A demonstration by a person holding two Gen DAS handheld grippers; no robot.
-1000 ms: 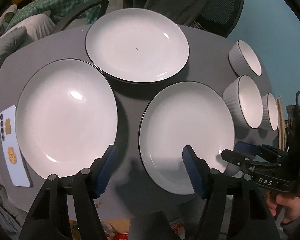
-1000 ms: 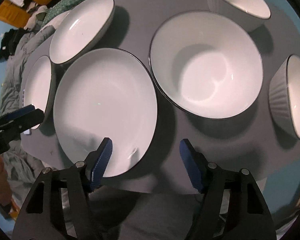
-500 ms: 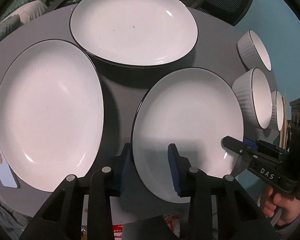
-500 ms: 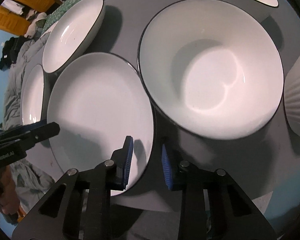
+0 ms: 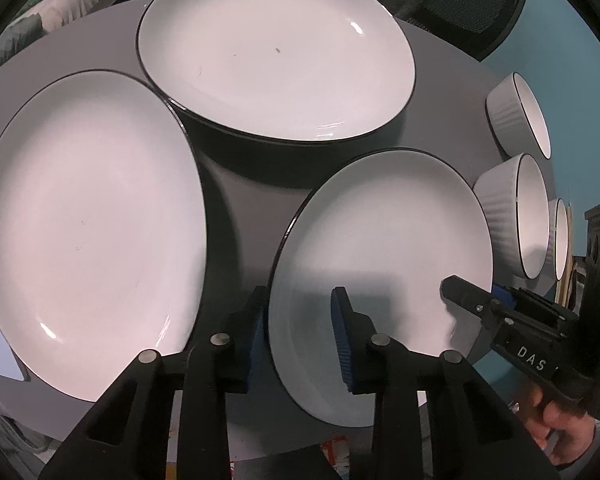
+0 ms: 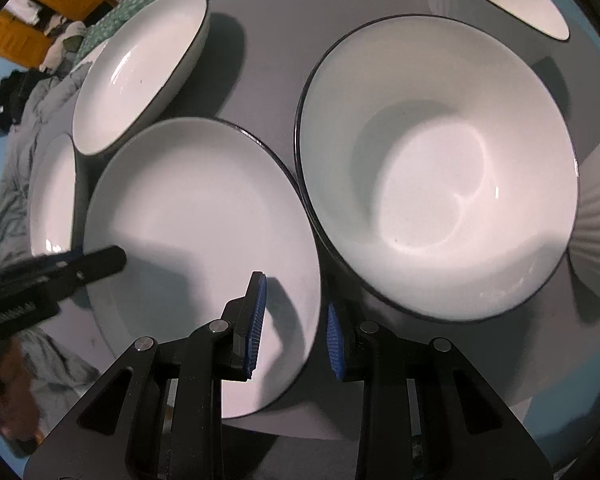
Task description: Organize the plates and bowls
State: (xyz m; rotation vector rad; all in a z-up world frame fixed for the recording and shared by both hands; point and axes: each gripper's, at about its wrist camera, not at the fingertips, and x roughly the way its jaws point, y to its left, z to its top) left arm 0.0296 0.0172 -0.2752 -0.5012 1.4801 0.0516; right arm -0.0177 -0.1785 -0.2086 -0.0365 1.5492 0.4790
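Clearly, in the left wrist view, the letters "DAS" are read in white on the black body of the right gripper [image 5: 496, 300], which enters from the lower right; its fingers are seen edge-on at the near plate's right rim, and their state cannot be told from here. The near plate [image 5: 384, 240] is tilted, its left rim raised between the blue pads of the left gripper [image 5: 300, 336], which are closed on that rim, one pad outside and one over the white face. Three plates are counted on the grey table [image 5: 240, 216]: the near plate, a large plate [image 5: 88, 220] to its left, and a far plate [image 5: 276, 56] beyond it. Three ribbed bowls [image 5: 516, 208] are lined up to the right of the near plate. A phone [image 5: 0, 356] is partly seen left of the large plate.

From the right wrist view, the near plate [image 6: 204, 236] is seen with its right rim clamped between the right gripper's [image 6: 294, 324] pads. Blurred white lettering on the left gripper [image 6: 80, 262] cannot be read. A deep bowl [image 6: 436, 168] stands just right of the near plate, with two more bowls at the frame's edges.
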